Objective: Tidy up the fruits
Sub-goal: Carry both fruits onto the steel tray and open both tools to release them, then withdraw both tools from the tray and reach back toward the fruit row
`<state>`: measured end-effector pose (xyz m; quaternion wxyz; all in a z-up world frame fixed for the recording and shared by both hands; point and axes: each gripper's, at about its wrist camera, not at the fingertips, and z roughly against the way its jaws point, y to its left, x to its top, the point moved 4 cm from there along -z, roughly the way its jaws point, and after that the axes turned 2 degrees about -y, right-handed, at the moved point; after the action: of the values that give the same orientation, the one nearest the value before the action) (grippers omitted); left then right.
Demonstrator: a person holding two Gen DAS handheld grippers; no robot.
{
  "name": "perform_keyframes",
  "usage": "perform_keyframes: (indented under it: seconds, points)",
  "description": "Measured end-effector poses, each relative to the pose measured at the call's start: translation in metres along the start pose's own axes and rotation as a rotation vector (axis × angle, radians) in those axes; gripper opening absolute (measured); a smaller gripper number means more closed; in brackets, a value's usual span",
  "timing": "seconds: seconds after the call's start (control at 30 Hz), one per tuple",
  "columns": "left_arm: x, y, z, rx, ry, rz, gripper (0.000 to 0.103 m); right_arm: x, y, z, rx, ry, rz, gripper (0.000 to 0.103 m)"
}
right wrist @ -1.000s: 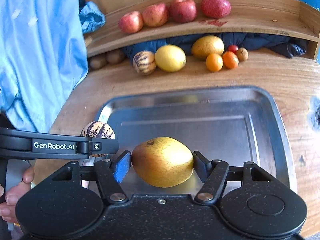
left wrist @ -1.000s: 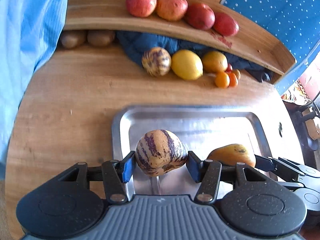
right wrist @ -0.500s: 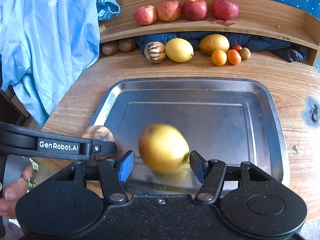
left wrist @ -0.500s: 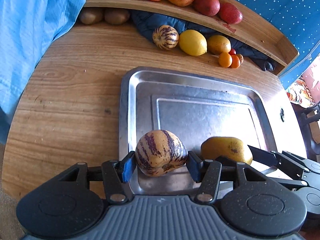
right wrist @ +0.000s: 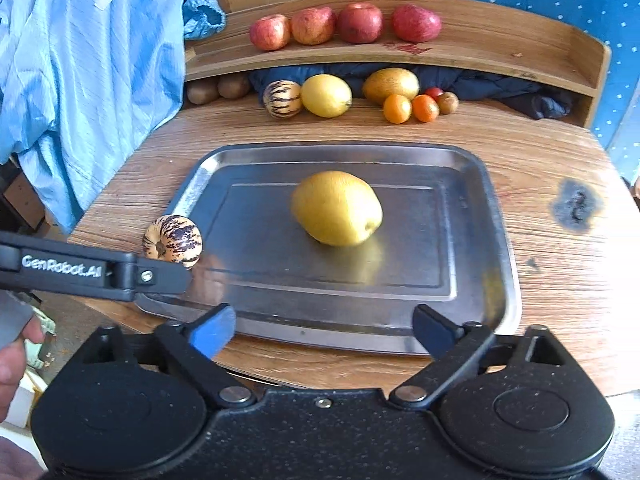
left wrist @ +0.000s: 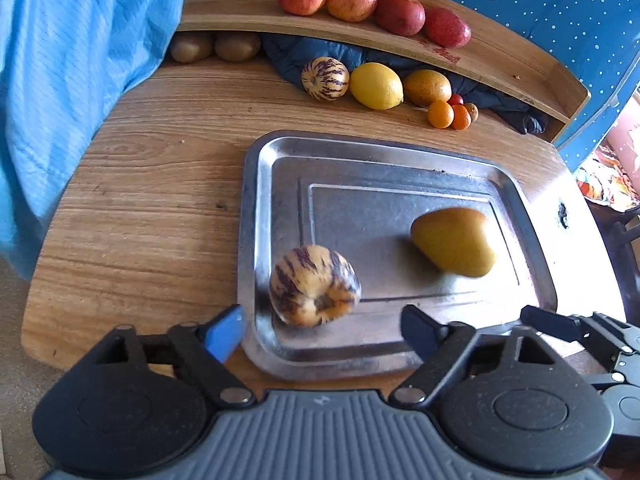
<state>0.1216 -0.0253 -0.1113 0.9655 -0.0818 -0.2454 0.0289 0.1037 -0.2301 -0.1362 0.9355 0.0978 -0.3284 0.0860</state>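
Both fruits have left the grippers since a moment ago: the striped cream-and-purple melon (left wrist: pixel 314 286) sits at the near-left rim of the rectangular steel tray (left wrist: pixel 256 216), the yellow-green mango (right wrist: pixel 337 208) mid-tray with bare metal around, and the left gripper (left wrist: pixel 322 330) and right gripper (right wrist: pixel 322 330) are spread wide, touching nothing.

- The right tool (right wrist: pixel 320 330) is spread wide, holding nothing.
- A yellow fruit (right wrist: pixel 337 208) lies on the metal tray (right wrist: pixel 472 280).
- A striped melon (right wrist: pixel 173 241) sits at the tray's left edge.
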Motion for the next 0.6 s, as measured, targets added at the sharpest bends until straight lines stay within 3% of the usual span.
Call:
perform_keyframes:
  seconds: [0.07,0.3,0.6]
  points:
    - [-0.004,-0.002,0.003,0.013,0.003,0.006,0.101,0.000,-0.004,0.001,-0.024,0.008,-0.004,0.102]
    - [-0.008,-0.004,0.011,0.045,0.018,0.024,0.102,0.006,-0.020,0.001,-0.072,0.001,-0.038,0.102]
    - [0.016,-0.014,0.010,0.057,0.003,-0.014,0.102,0.037,-0.038,-0.012,-0.096,-0.071,-0.084,0.102]
